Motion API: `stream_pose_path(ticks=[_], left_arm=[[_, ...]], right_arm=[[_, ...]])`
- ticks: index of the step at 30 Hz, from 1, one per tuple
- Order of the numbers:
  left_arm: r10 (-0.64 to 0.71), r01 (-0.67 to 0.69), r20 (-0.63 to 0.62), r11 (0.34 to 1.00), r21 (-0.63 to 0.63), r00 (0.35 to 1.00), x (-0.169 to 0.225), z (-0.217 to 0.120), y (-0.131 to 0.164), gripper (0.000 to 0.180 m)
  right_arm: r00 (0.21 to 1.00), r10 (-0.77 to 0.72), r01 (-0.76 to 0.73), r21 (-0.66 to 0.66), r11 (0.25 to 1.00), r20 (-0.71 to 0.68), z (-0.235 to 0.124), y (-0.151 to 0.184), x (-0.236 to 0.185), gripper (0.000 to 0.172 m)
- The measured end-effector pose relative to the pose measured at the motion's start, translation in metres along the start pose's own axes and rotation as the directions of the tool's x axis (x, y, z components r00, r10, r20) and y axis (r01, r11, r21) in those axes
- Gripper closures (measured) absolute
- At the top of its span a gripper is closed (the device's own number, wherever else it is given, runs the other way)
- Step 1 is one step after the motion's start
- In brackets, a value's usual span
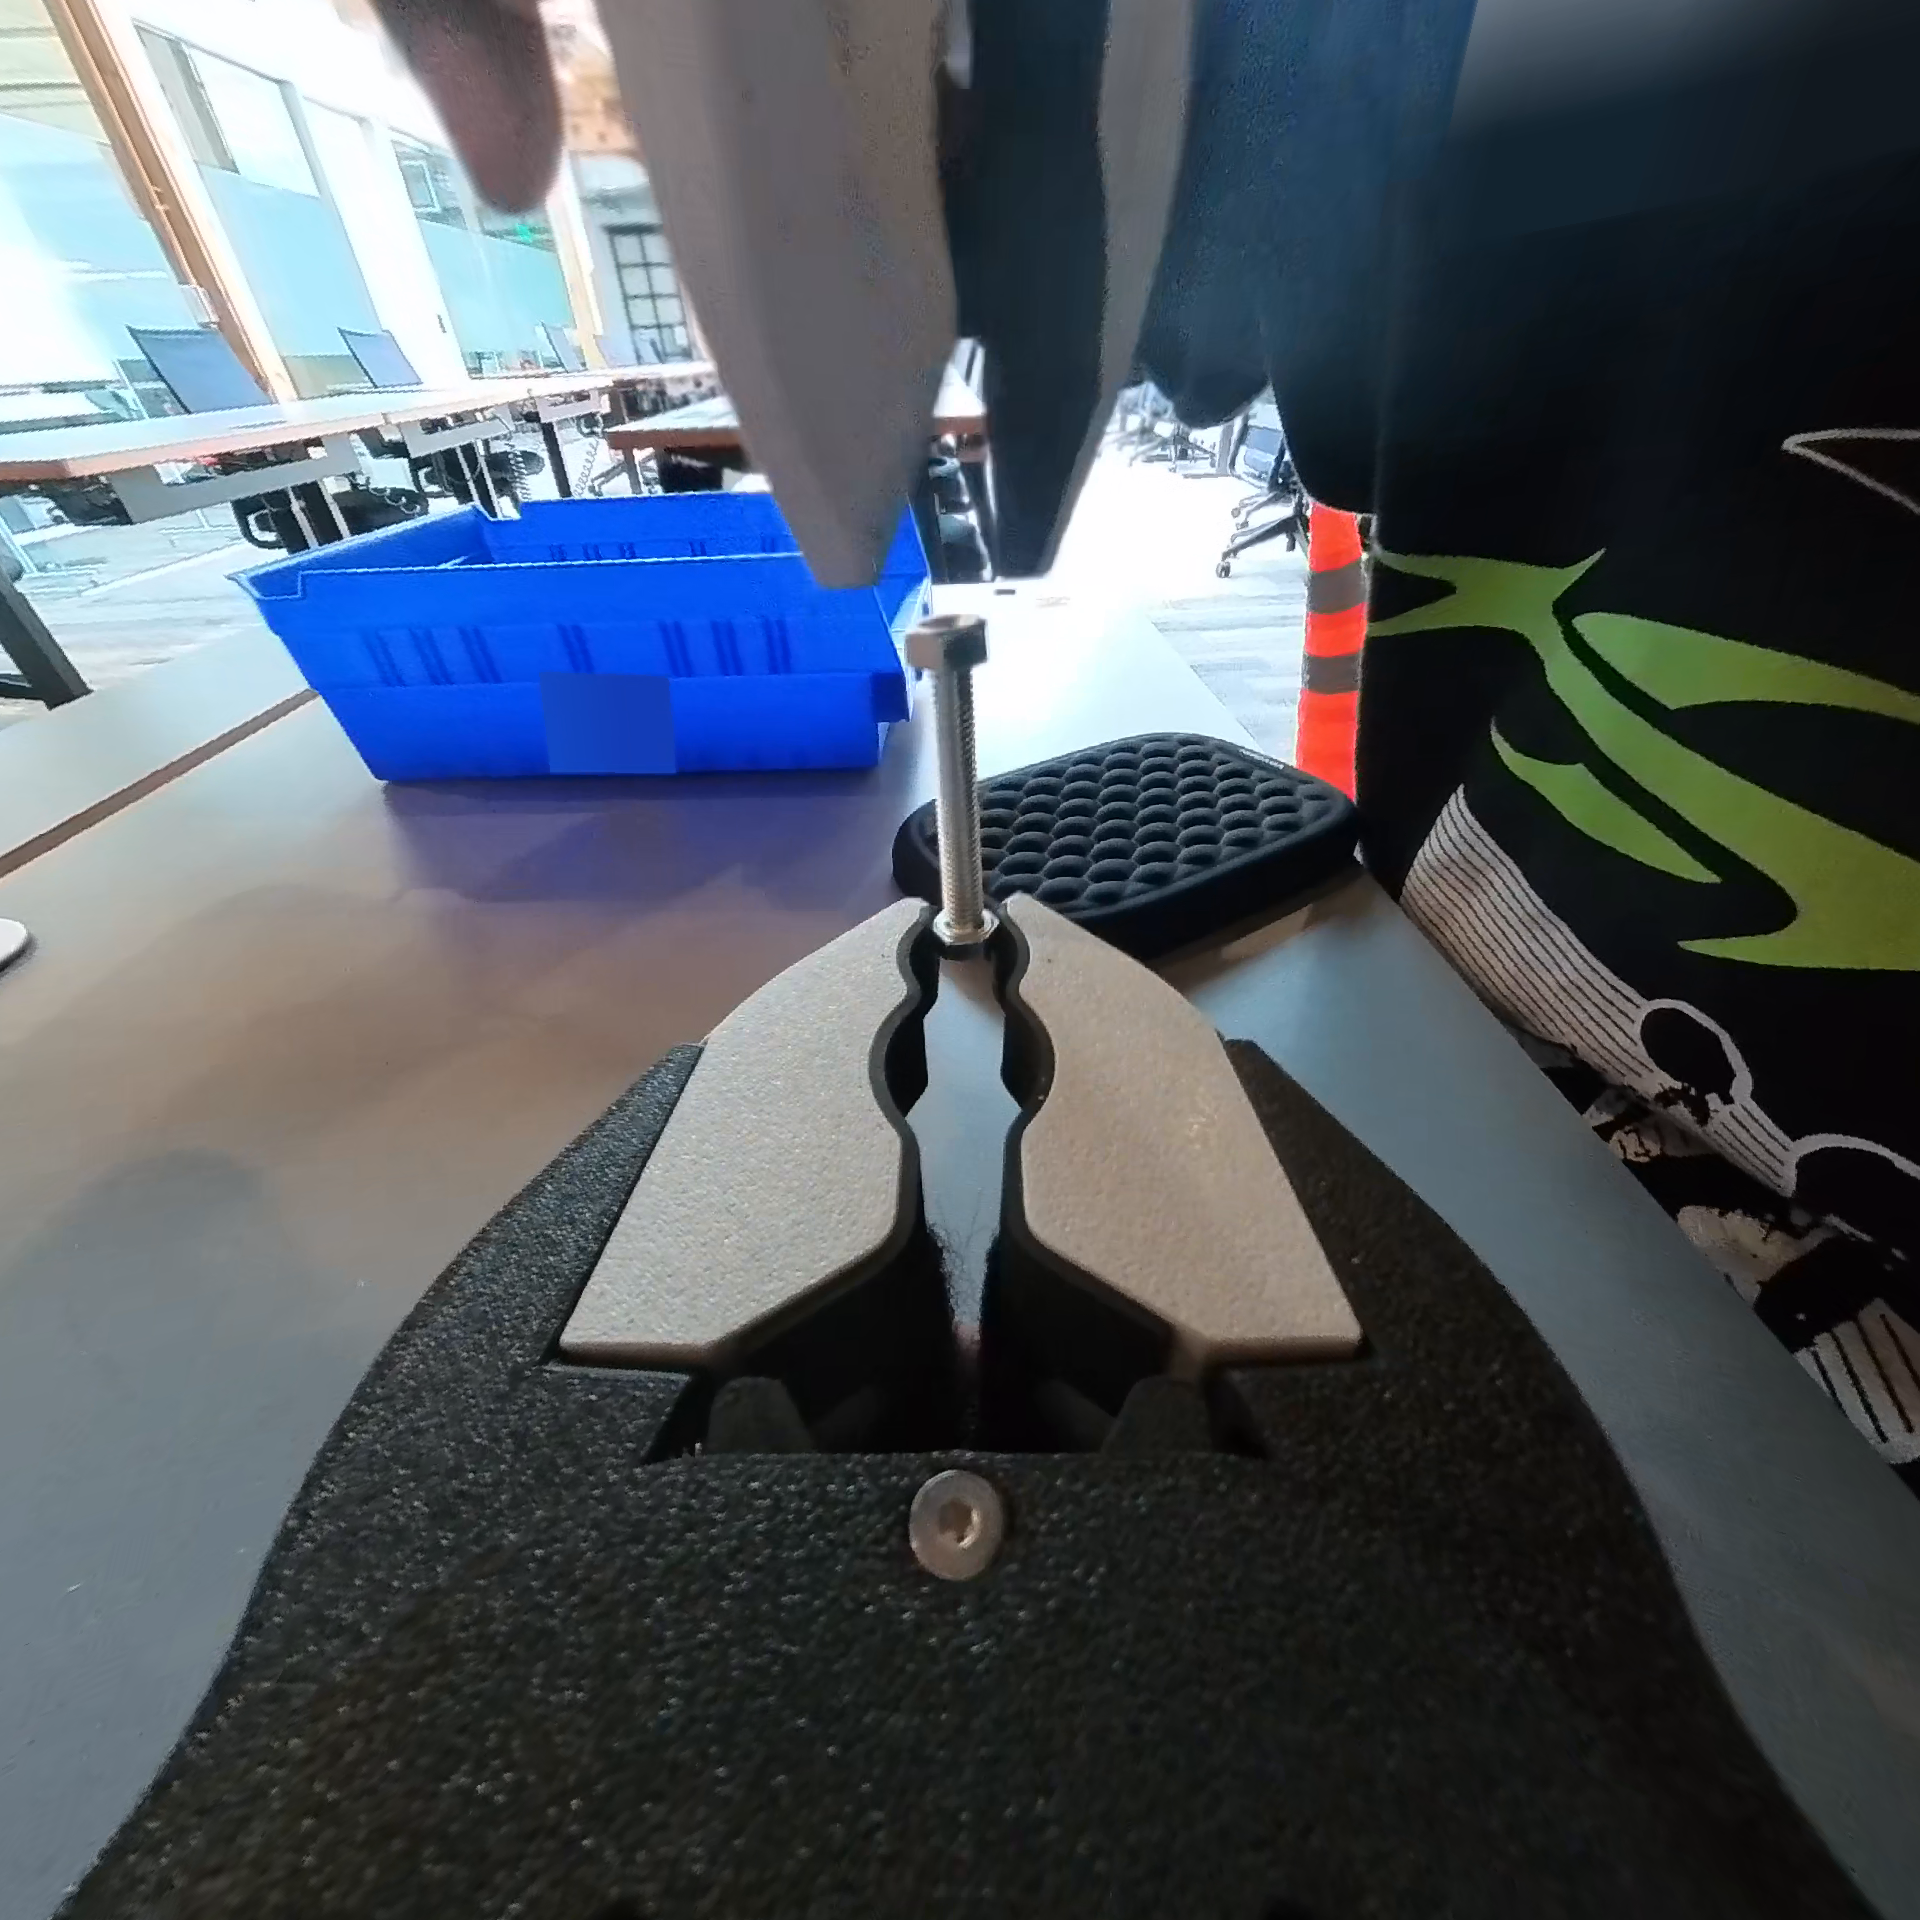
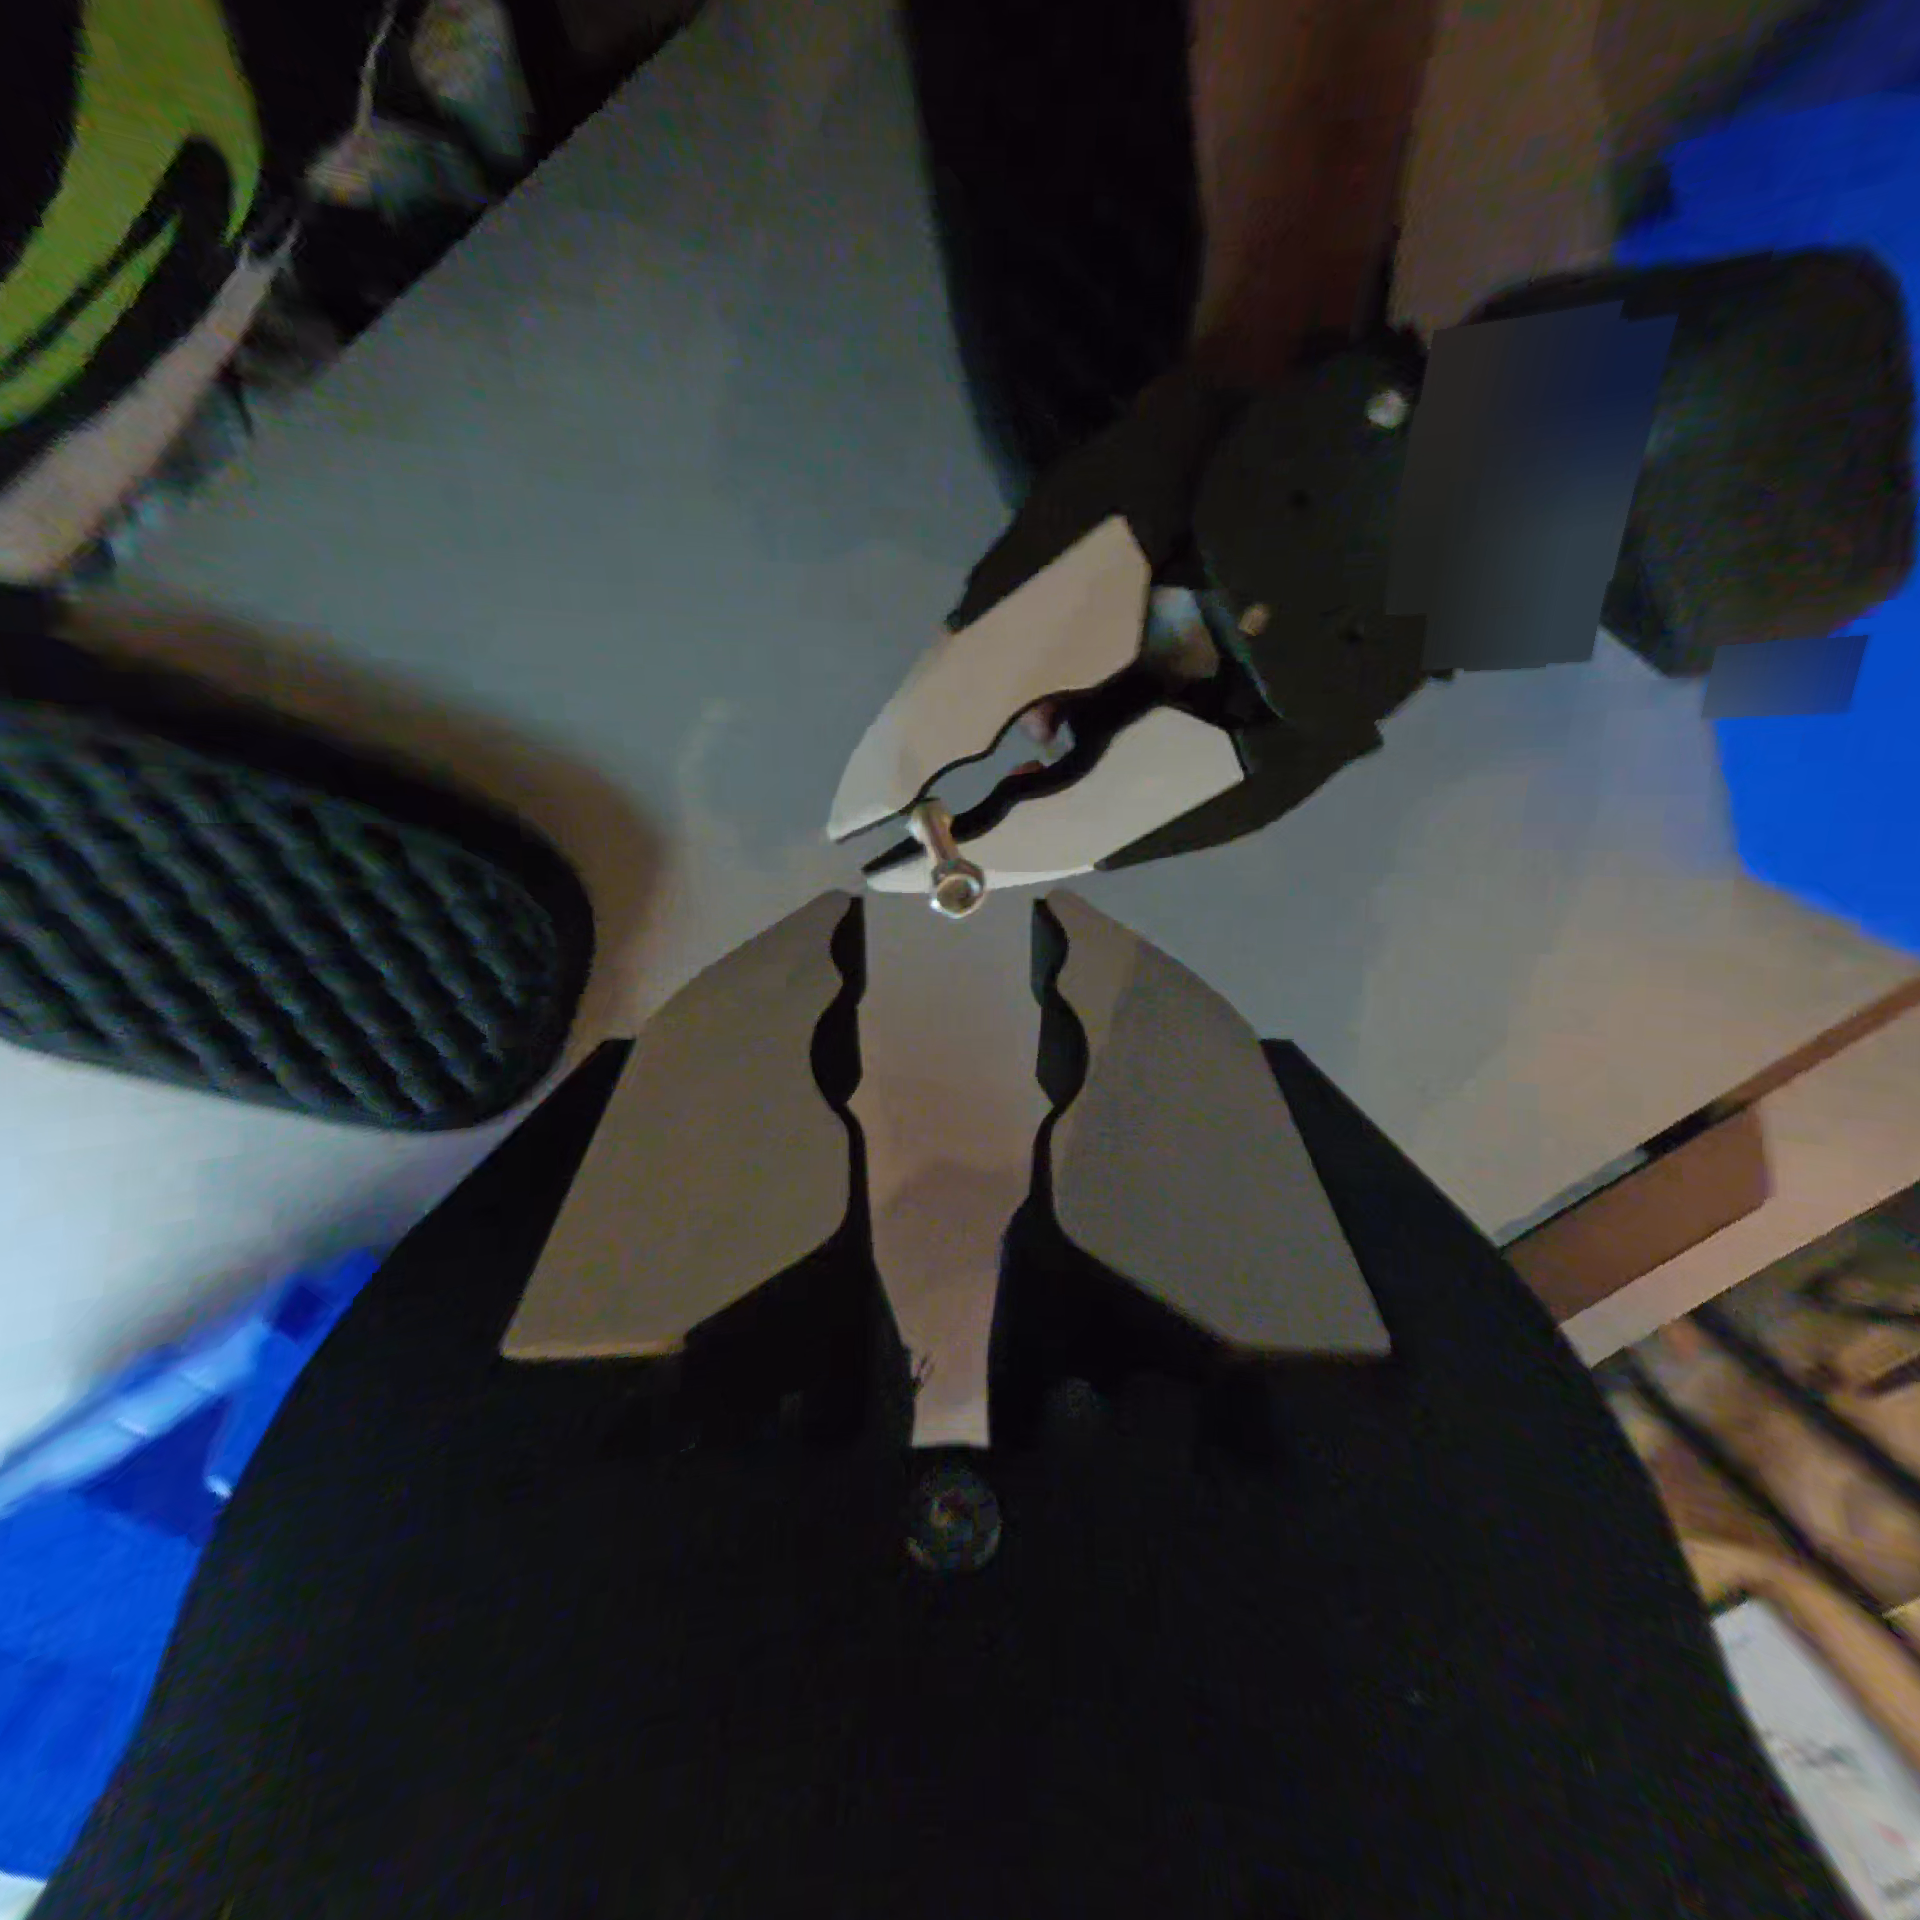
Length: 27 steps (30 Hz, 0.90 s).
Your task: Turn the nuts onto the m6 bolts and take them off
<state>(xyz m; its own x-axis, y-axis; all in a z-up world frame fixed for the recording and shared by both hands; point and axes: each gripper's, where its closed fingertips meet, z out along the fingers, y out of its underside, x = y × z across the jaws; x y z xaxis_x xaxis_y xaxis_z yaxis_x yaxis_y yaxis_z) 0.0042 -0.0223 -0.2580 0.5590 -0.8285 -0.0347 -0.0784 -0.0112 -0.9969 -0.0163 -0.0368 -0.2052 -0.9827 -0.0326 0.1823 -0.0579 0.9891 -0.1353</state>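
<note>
The left gripper is clamping the silver threaded bolt upright by its head; the small silver hex nut is sitting on its tip. The right gripper, open and empty, is hovering above and should be closing squarely on the nut's flats.

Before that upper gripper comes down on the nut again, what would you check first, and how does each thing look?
1. Left gripper clamped on the bolt's base: ok.
2. Bolt standing upright: ok.
3. Nut seated at the bolt's top end: ok.
4. Right gripper open with nothing in it: ok.
5. Right gripper lined up over the nut: ok, roughly; it hangs just above.
6. Nut threaded straight, not crooked: cannot tell.
</note>
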Motion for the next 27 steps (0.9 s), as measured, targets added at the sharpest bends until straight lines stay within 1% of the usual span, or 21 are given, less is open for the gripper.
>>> stream_pose_path(ticks=[2, 6, 10, 12, 15, 18, 19, 21, 22, 23, 25, 26, 27], left_arm=[[-0.003, 0.003, 0.0, 1.0, 0.003, 1.0, 0.0, 0.0, 0.0, 0.171], [-0.002, 0.002, -0.001, 1.0, 0.002, 1.0, 0.0, 0.0, 0.0, 0.171], [-0.002, 0.002, -0.001, 1.0, 0.001, 1.0, 0.0, 0.0, 0.0, 0.171], [-0.001, 0.001, 0.0, 1.0, 0.0, 1.0, 0.0, 0.0, 0.0, 0.171], [-0.001, 0.001, 0.004, 1.0, -0.001, 1.0, -0.001, 0.0, 0.0, 0.171], [-0.001, 0.001, 0.009, 1.0, -0.003, 1.0, -0.001, 0.0, 0.0, 0.171], [0.0, 0.0, 0.01, 1.0, -0.003, 1.0, -0.001, 0.0, 0.0, 0.171], [0.002, -0.002, 0.013, 1.0, -0.007, 1.0, -0.001, 0.0, 0.001, 0.171], [0.004, -0.003, 0.011, 1.0, -0.011, 1.0, -0.001, 0.0, 0.001, 0.171], [0.005, -0.005, 0.01, 1.0, -0.011, 1.0, -0.001, 0.0, 0.001, 0.171], [0.005, -0.005, 0.009, 1.0, -0.007, 1.0, -0.001, 0.0, 0.001, 0.171], [0.006, -0.006, 0.008, 1.0, -0.008, 1.0, -0.001, 0.0, 0.001, 0.171], [0.007, -0.007, 0.007, 1.0, -0.008, 1.0, -0.001, 0.0, 0.001, 0.171]], right_arm=[[0.995, -0.094, 0.095, -0.011, 0.995, 0.013, 0.003, 0.003, 0.0, 0.144], [0.99, -0.121, 0.119, 0.027, 0.993, 0.068, 0.008, 0.0, -0.001, 0.149], [0.987, -0.147, 0.143, 0.052, 0.988, 0.073, 0.008, -0.003, -0.002, 0.157], [0.988, -0.141, 0.139, 0.041, 0.989, 0.062, 0.009, -0.002, 0.0, 0.162], [0.997, -0.057, 0.055, 0.026, 0.998, 0.059, 0.009, -0.001, 0.0, 0.162], [0.991, 0.127, -0.126, -0.006, 0.992, 0.03, 0.01, -0.001, 0.004, 0.162], [0.978, 0.209, -0.209, -0.017, 0.978, 0.02, 0.01, -0.002, 0.004, 0.162], [0.922, 0.387, -0.387, -0.059, 0.92, -0.008, 0.011, -0.001, 0.005, 0.162], [0.899, 0.437, -0.437, -0.071, 0.897, -0.016, 0.011, -0.001, 0.004, 0.162], [0.892, 0.451, -0.451, -0.071, 0.89, -0.021, 0.012, -0.002, 0.004, 0.16], [0.911, 0.41, -0.412, -0.06, 0.909, -0.033, 0.009, -0.002, 0.007, 0.147], [0.937, 0.349, -0.35, -0.042, 0.936, -0.028, 0.007, -0.003, 0.009, 0.146], [0.966, 0.258, -0.258, -0.02, 0.966, -0.007, 0.005, -0.005, 0.008, 0.146]])
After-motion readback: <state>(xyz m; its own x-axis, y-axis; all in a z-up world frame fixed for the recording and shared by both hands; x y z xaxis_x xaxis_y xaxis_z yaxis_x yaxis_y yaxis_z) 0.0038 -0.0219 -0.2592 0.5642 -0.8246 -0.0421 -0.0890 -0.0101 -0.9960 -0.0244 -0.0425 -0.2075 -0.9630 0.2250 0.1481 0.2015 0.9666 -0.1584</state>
